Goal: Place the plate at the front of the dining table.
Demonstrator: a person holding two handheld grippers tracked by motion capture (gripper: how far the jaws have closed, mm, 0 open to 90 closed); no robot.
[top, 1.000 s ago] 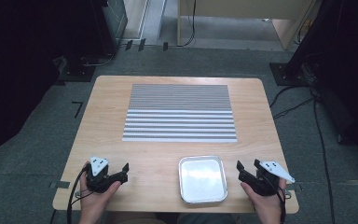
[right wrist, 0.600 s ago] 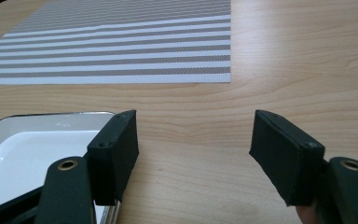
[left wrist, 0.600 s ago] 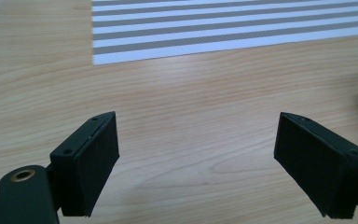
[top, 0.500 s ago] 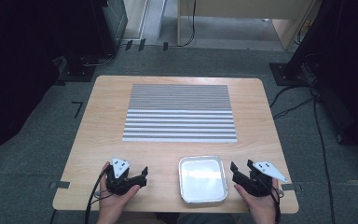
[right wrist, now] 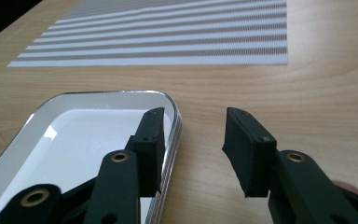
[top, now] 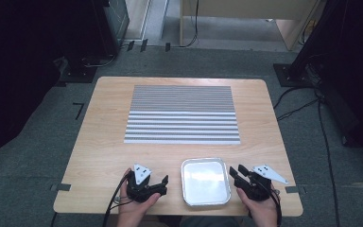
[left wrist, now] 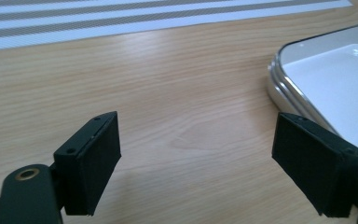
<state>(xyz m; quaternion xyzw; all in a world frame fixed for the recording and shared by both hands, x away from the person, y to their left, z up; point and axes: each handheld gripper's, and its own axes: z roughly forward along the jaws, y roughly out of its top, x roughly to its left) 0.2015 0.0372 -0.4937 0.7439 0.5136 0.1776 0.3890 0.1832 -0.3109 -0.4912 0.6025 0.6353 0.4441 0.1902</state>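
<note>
A shallow rectangular metal tray point(top: 205, 202) with rounded corners and a bright, mirror-like rim lies flat on the wooden table point(top: 104, 146) near its front edge, right of centre. Its pale interior holds nothing. It sits apart from the grey-and-white striped mat point(top: 183, 114) farther back. In the right gripper view the tray point(right wrist: 51, 140) shows a stepped, ribbed side wall; in the left gripper view its corner point(left wrist: 284, 74) curves smoothly.

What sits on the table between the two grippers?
In the high view, the shiny metal tray lies between the left gripper and the right gripper, with a strip of bare wood on either side.
</note>
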